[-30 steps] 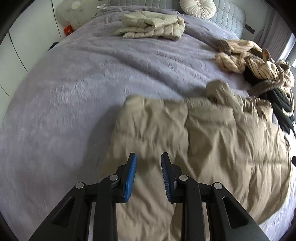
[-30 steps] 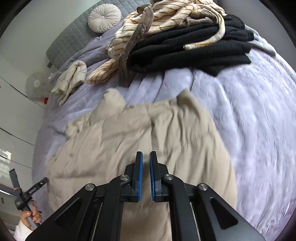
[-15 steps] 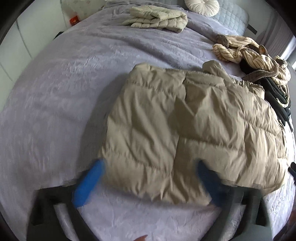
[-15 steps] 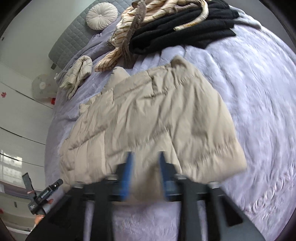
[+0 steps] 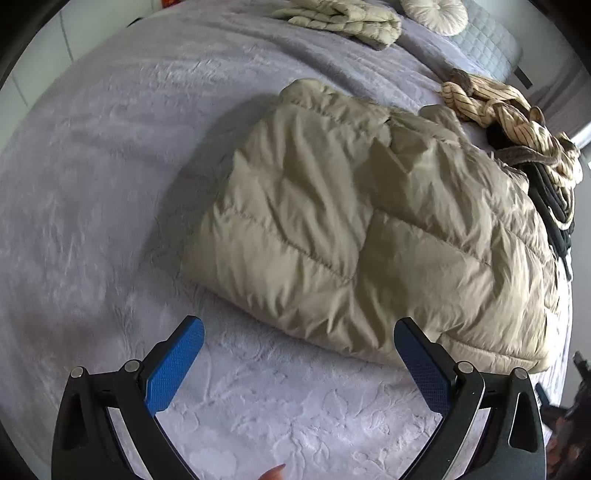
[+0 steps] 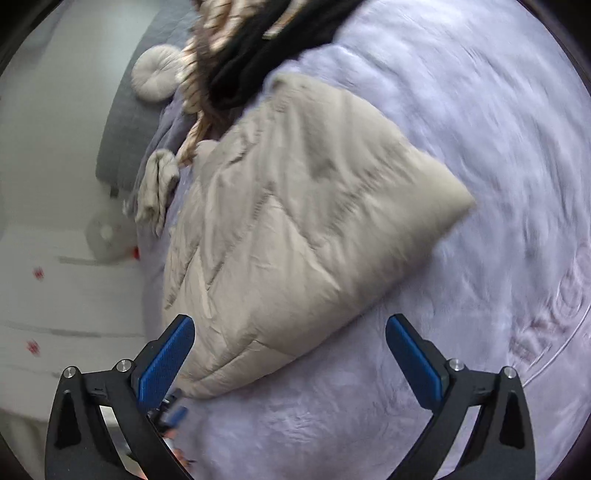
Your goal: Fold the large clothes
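Hovering w/ left gripper spread wide, nothing between the pads, over bare bedspread just short of the near hem of the beige puffer jacket. Standing just as wide w/ right gripper, jaws having just been opening, empty too, near corner of the jacket showing between the fingers but not pinched. Prob. both letting go on purpose, so the fold can settle flat instead of being dragged along.

Lying doubled over mid-bed, the jacket: quilted panels up, near edge thick and rounded, collar end pointing toward the headboard. Looking like one fold done, another poss. needed to make it compact.

Sitting farther up by the round cushion, a folded cream garment, likely the finished stack. Waiting on the right side, touching the jacket's far end, a heap of striped and black clothes, unfolded, prob. next in line.
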Demonstrator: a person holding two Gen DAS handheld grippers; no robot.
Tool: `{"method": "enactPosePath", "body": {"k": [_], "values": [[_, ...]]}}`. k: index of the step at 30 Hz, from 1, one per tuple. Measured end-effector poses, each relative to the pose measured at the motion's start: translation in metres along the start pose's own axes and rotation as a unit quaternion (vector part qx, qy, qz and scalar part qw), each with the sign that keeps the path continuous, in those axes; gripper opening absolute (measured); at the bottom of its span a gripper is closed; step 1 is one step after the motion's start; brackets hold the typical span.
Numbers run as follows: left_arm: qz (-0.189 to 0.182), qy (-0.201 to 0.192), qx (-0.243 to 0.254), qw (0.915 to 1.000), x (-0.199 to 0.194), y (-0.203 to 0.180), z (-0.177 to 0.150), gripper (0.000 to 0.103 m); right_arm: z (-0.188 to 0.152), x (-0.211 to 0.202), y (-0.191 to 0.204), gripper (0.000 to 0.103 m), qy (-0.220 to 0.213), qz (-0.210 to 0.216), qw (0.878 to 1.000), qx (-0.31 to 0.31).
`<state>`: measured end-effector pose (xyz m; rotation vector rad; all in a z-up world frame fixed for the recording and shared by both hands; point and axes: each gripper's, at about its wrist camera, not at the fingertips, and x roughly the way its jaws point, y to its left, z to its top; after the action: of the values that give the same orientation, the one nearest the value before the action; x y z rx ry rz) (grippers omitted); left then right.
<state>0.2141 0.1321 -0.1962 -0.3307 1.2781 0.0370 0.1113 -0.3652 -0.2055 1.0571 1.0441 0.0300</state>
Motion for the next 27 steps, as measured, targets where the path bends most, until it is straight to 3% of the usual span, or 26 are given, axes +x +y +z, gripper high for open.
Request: {"method": "enactPosePath", "body": {"k": [6,9,12,21,27], "values": [[-0.049,0.02,-0.049,0.9974,0.013,0.02,-0.004,0.103,-0.005,0.013,-0.027,0.103,0.032,0.039,0.997,0.058],[-0.114,0.036,-0.085,0.9892,0.025,0.032,-0.004,0.103,-0.002,0.022,-0.035,0.103,0.043,0.056,0.995,0.075],[-0.141,0.034,-0.102,0.9841,0.032,0.038,-0.002,0.103,-0.003,0.026,-0.039,0.103,0.047,0.074,0.992,0.087],[-0.162,0.017,-0.128,0.9782,0.06,0.035,0.015,0.103,0.014,0.062,-0.044,0.103,0.055,0.156,0.979,0.122],[-0.167,0.014,-0.14,0.9759,0.077,0.025,0.036,0.103,0.03,0.082,-0.032,0.103,0.046,0.195,0.974,0.11]]}}
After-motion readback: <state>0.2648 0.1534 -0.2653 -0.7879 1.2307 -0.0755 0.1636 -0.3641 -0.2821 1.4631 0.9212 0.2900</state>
